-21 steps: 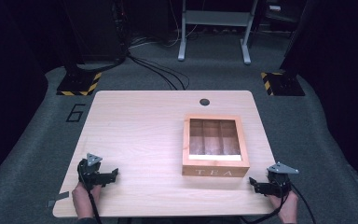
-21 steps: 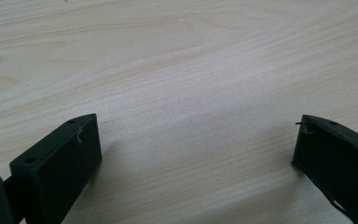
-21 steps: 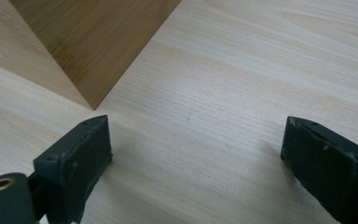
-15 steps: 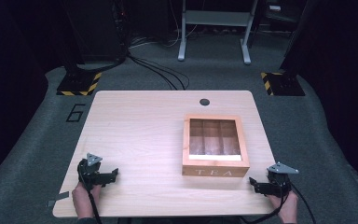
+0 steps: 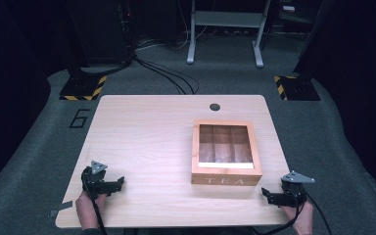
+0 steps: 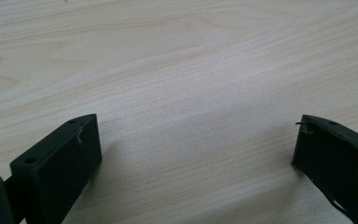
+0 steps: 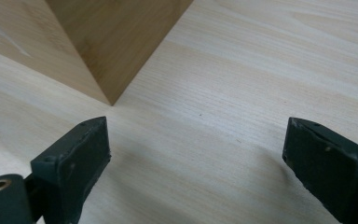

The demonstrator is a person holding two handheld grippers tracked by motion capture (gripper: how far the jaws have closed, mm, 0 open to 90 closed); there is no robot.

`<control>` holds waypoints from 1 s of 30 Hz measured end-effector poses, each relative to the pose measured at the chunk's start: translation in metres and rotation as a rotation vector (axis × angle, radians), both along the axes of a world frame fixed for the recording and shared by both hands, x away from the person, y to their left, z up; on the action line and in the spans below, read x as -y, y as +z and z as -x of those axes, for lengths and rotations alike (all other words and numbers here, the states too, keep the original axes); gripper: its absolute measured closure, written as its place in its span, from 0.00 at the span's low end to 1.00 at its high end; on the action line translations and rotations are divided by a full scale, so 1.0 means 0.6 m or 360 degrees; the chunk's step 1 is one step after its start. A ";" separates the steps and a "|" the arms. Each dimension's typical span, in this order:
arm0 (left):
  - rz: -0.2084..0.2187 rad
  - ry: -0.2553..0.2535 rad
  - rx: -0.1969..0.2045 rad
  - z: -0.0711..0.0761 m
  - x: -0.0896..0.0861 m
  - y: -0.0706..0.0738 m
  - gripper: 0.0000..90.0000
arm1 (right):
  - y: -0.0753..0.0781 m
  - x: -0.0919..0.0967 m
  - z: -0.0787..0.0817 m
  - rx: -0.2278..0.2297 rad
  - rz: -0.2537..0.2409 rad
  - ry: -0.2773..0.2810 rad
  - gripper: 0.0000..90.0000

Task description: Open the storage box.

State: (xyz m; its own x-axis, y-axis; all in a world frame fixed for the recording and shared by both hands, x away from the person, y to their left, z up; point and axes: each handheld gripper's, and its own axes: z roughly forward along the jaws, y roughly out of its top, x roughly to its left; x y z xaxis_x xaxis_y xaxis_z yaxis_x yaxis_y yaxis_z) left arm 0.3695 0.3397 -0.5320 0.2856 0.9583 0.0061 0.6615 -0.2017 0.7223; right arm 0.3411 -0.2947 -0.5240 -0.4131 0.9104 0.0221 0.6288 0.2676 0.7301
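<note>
Tea box (image 5: 226,152), lid closed, sits ahead-left of the right gripper (image 5: 273,197), its near corner just beyond the spread, empty fingers (image 7: 72,158). Left gripper (image 5: 113,184) likewise released over bare worktop (image 5: 147,142), well apart. Nothing has shifted since earlier; no handling begun.

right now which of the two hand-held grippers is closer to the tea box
The right hand-held gripper, just off the front right corner of the tea box. The left hand-held gripper sits far off across bare table. Both are open.
</note>
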 end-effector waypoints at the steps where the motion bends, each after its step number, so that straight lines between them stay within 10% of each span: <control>1: 0.0002 -0.0002 -0.0001 0.000 0.000 0.000 0.01 | 0.004 0.000 0.001 0.0003 0.0007 0.0013 0.08; 30: 0.0005 0.0001 0.0001 0.000 0.000 0.000 0.01 | 0.093 -0.069 -0.003 0.0134 -0.0015 0.0190 0.15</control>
State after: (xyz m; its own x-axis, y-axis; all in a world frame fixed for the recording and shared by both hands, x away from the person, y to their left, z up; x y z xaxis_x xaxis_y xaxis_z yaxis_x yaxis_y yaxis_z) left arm 0.3695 0.3395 -0.5321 0.2849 0.9586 0.0034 0.6611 -0.1990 0.7234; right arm 0.3427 -0.2531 -0.4682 -0.5193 0.8546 -0.0091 0.5291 0.3299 0.7818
